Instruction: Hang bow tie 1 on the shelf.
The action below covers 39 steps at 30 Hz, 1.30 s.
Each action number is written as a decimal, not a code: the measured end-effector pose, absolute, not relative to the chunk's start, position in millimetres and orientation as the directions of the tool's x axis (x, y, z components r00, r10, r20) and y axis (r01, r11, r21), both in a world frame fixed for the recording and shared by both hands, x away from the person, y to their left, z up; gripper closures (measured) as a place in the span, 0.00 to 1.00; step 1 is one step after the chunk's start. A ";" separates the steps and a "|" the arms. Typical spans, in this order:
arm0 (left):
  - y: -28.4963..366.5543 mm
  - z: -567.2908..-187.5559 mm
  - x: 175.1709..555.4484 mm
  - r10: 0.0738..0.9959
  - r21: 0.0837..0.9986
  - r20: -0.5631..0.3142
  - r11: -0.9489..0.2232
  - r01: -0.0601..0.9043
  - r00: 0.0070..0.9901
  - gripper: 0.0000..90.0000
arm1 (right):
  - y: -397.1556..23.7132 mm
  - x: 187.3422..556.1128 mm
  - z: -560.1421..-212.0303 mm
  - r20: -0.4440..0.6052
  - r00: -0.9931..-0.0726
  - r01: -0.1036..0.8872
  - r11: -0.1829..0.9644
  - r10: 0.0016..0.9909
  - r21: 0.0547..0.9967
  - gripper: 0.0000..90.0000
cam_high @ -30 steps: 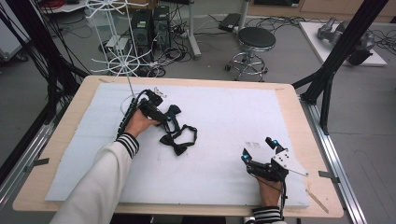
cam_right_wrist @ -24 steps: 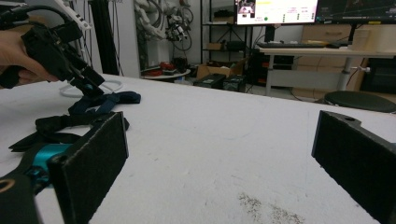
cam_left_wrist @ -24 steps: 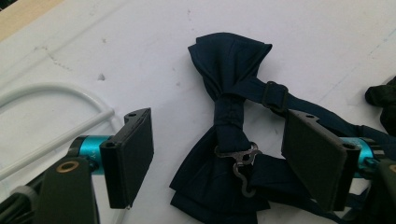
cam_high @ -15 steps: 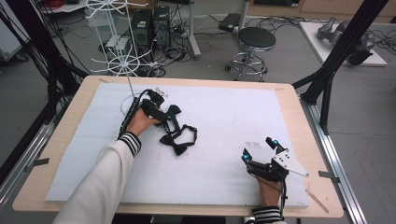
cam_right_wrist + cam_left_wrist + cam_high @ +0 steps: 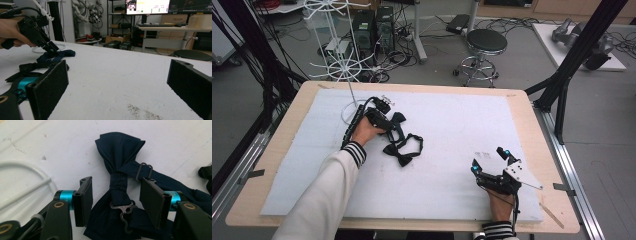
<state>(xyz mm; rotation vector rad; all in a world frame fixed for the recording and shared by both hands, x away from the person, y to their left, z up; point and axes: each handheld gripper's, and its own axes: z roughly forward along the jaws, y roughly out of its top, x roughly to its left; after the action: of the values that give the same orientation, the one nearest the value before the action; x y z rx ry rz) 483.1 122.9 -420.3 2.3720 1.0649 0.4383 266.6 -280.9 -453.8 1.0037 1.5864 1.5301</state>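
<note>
White foam sheet (image 5: 452, 150) across the wooden table (image 5: 282, 165), wire stand (image 5: 343, 70) at its far left corner. Navy bow tie (image 5: 120, 165) flat on the sheet near that stand, black bow tie (image 5: 404, 159) just beside. Left gripper (image 5: 116, 200) astride the navy knot, fingers (image 5: 83, 200) just closing, not yet touching. Right gripper (image 5: 490, 169) well apart at the near right, fingers released, bare.

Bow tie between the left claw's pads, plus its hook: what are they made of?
Bow tie: looks like woven cloth, navy, with a slight satin sheen; it folds into soft pleats and is pinched at the knot. Hook: probably thin metal, dark grey and matte, bent like wire; coated plastic can't be ruled out.
</note>
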 end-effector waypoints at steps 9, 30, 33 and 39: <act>121.2 -421.8 483.3 0.758 0.554 0.076 -0.572 0.605 0.648 0.63 | -281.0 266.9 -454.0 0.026 -0.453 0.055 -0.001 0.891 0.998 0.03; 119.6 -417.9 479.0 0.757 0.544 0.110 -0.589 0.598 0.645 0.85 | -281.1 266.9 -454.0 0.025 -0.453 0.054 -0.001 0.891 0.999 0.03; 120.4 -419.0 479.1 0.750 0.541 0.111 -0.596 0.593 0.653 0.85 | -281.0 266.8 -454.0 0.025 -0.453 0.054 0.000 0.891 0.999 0.03; 120.3 -417.6 476.9 0.747 0.546 0.114 -0.598 0.587 0.655 0.86 | -281.0 266.8 -454.0 0.026 -0.453 0.055 -0.001 0.891 0.998 0.03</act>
<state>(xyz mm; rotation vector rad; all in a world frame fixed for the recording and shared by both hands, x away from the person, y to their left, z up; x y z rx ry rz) 476.9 120.3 -417.6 2.4046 1.0409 0.4599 266.8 -281.0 -454.0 0.9992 1.5839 1.5338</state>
